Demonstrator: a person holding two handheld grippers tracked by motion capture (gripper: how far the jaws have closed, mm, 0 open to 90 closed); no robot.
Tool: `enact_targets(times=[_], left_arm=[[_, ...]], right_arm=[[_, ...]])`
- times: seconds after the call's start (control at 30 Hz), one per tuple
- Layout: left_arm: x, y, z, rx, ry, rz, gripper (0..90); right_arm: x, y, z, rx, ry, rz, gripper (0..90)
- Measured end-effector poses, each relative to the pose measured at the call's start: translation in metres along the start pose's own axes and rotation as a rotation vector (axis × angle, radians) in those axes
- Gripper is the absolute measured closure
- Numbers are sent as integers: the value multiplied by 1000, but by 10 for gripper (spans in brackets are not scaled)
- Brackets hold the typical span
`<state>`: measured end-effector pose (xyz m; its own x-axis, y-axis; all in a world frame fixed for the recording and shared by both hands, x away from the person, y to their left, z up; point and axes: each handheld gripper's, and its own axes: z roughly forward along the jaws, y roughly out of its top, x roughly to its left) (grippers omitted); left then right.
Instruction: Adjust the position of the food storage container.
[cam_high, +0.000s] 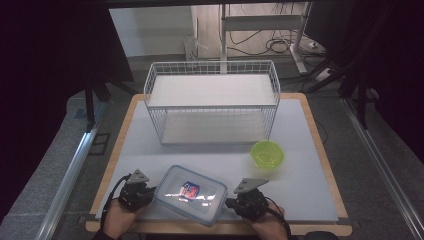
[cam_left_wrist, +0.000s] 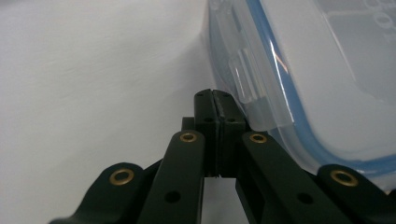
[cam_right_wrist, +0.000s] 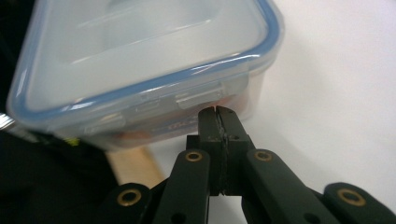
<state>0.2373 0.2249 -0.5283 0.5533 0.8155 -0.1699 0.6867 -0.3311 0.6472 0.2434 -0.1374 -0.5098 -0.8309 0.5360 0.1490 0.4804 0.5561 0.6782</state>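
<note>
Box between two closed grippers
The box (cam_high: 190, 194) sits at the worktop's (cam_high: 300, 165) 6 o'clock edge; left gripper (cam_high: 150, 191) at its 9 o'clock, right gripper (cam_high: 229, 202) at 3, both with jaws together beside its walls.

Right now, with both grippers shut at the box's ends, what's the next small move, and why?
Probably press both inward to squeeze the box. The left gripper and right gripper are shut, empty, their tips at opposite sides beside the lid clips, so a lift likely needs pinching between them.
</note>
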Motion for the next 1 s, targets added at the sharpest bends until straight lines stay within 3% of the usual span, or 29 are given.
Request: enact_targets(times=[0.07,0.1,0.57,1.0], left_arm=[[-4,3,5,-2,-24,-2,896],[-8,7,9,-3,-46,1,896],[-30,26,33,-4,-77,4,886],[-36,26,35,-2,-101,-4,883]], right_arm=[[-4,-1,-2,-3,-17,4,900],[-13,-1,-5,-6,-52,15,900],[-54,-3,-19,-49,-161,113,900],[-70,0,-19,-72,-189,155,900]])
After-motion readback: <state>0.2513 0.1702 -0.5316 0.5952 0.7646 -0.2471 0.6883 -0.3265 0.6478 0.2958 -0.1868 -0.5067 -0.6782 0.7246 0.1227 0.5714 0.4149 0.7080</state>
